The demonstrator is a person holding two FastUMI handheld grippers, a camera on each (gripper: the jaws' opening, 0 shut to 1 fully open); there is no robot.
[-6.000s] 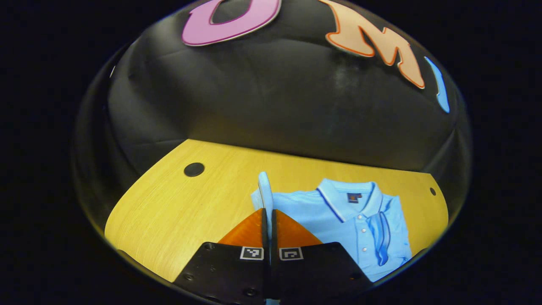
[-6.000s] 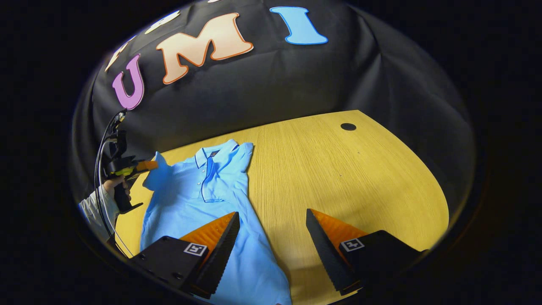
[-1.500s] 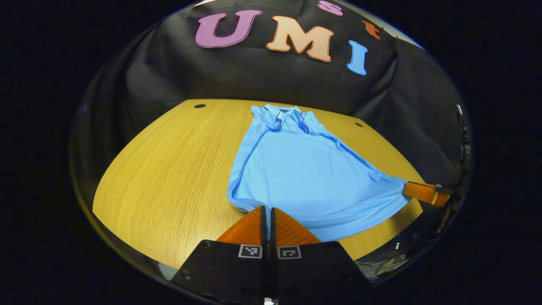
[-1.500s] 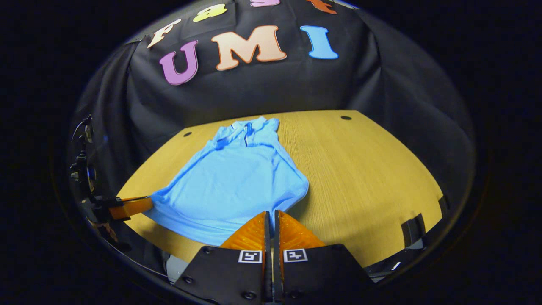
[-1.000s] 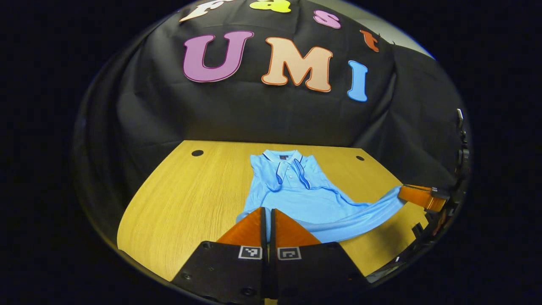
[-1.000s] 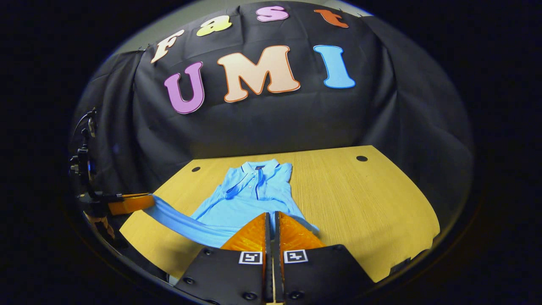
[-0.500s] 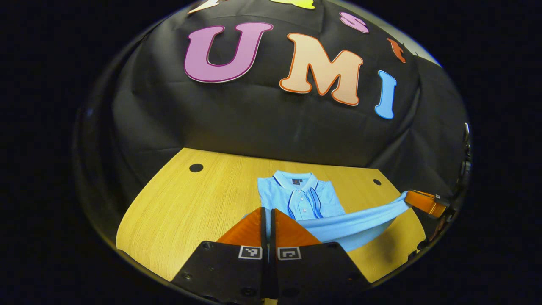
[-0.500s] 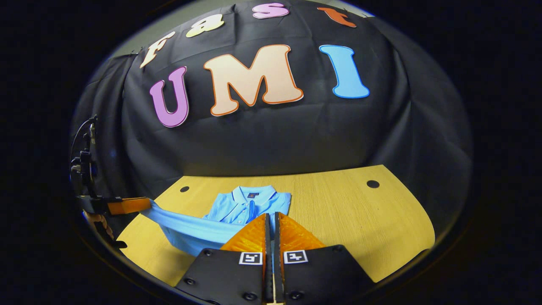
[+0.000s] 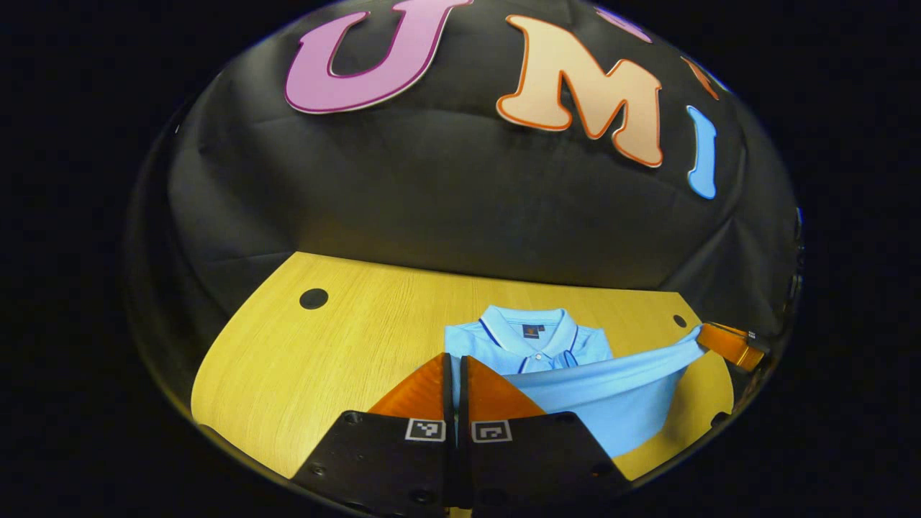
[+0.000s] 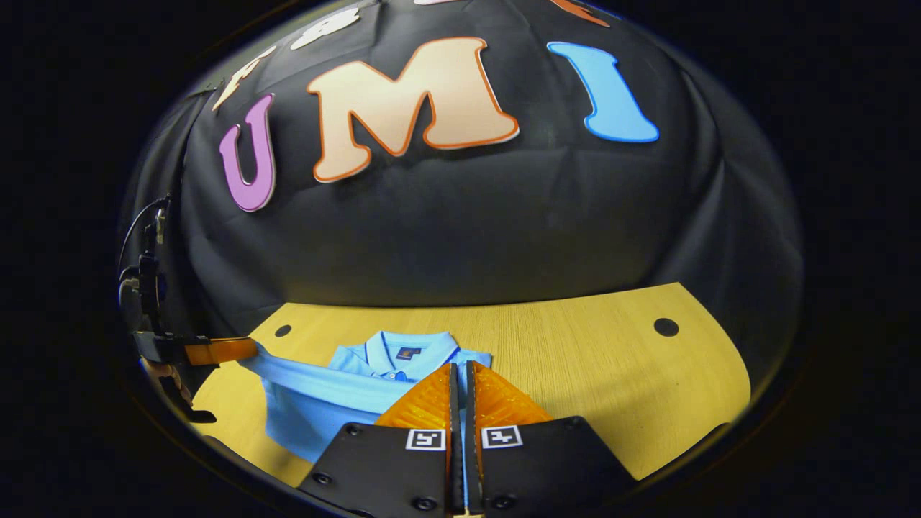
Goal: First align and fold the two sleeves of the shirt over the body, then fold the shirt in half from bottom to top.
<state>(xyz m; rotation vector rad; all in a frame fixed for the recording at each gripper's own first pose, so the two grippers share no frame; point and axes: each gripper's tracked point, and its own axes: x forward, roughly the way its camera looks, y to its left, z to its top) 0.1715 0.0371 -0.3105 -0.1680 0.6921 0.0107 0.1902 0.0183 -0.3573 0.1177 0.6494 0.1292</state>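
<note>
Together, the left gripper [image 9: 453,360] and the right gripper [image 10: 460,368] each have their 2 fingers pressed shut on a bottom corner of the light blue shirt [image 9: 604,388], one at each end of the hem. Between them the hem stretches raised above the wooden table [image 9: 345,338], the body sagging beneath it. Beyond lies the collar [image 10: 406,349], flat on the table near the black cloth wall [image 10: 468,223].

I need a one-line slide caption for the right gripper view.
Right gripper shut on the shirt hem, carrying it toward the collar.
</note>
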